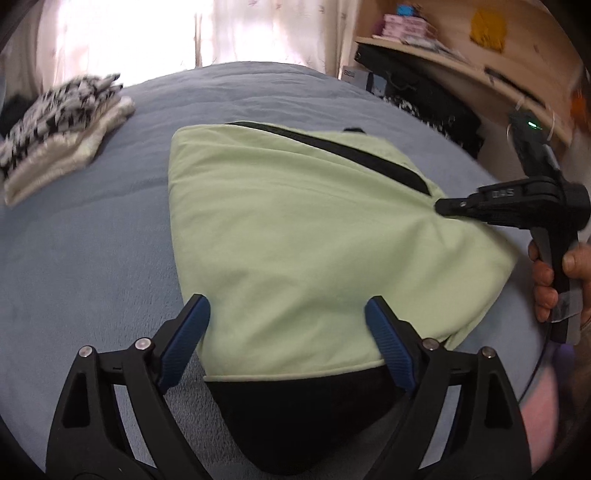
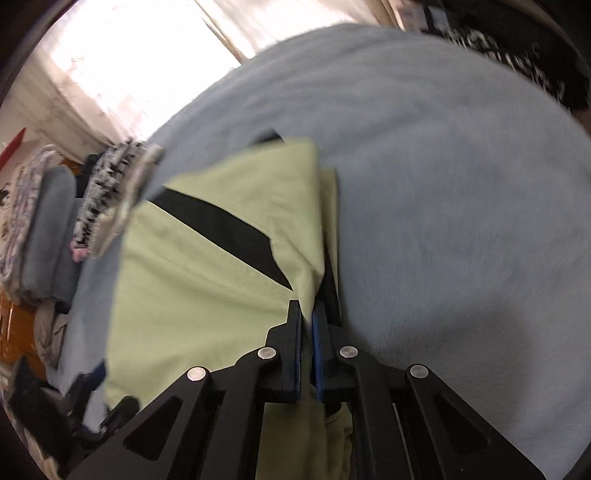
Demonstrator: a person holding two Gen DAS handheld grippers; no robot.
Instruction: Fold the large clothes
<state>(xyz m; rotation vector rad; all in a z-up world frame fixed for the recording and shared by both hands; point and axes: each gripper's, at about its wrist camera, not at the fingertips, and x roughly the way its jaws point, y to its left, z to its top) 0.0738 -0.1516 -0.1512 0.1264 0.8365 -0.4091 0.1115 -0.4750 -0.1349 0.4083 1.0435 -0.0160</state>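
Observation:
A light green garment (image 1: 295, 236) with black trim lies partly folded on a blue-grey bed (image 1: 92, 258). My left gripper (image 1: 286, 314) is open, its blue pads either side of the garment's near edge, above a black part (image 1: 295, 417). My right gripper (image 1: 441, 206) comes in from the right and is shut on the garment's right edge. In the right wrist view the right gripper (image 2: 307, 308) pinches a bunched fold of the green garment (image 2: 203, 288), lifted off the bed (image 2: 443, 221).
A stack of folded clothes (image 1: 62, 125), black-and-white on cream, lies at the bed's far left, also in the right wrist view (image 2: 110, 192). A wooden shelf (image 1: 480, 70) and dark bags (image 1: 424, 92) stand at the right. A bright curtained window (image 1: 184, 29) is behind.

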